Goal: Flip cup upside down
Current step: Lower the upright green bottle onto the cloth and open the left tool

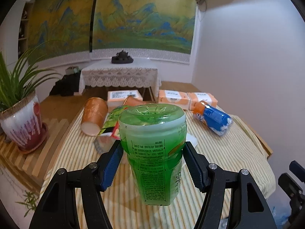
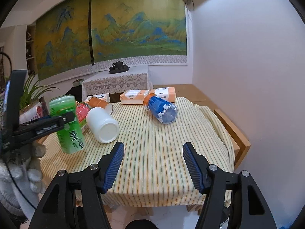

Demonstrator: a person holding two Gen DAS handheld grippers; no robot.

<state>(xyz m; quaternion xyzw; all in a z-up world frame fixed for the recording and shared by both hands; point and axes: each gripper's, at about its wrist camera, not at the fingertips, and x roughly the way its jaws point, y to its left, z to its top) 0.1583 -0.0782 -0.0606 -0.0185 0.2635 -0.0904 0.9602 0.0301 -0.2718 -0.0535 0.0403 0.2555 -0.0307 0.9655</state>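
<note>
A green see-through plastic cup (image 1: 154, 152) with a printed label stands upside down, base up, on the striped tablecloth (image 1: 133, 215). My left gripper (image 1: 153, 152) is shut on its sides just below the base. In the right wrist view the same green cup (image 2: 68, 126) sits tilted at the left with the left gripper's finger (image 2: 49, 126) across it. My right gripper (image 2: 152, 154) is open and empty above the cloth near the table's front edge.
An orange paper cup (image 1: 94, 114), a white cup (image 2: 103, 124) and a blue-and-orange bottle (image 1: 212, 117) lie on their sides. Tissue packs (image 1: 187, 98) lie at the back. A potted plant (image 1: 22, 122) stands on the slatted shelf at the left. A white wall is on the right.
</note>
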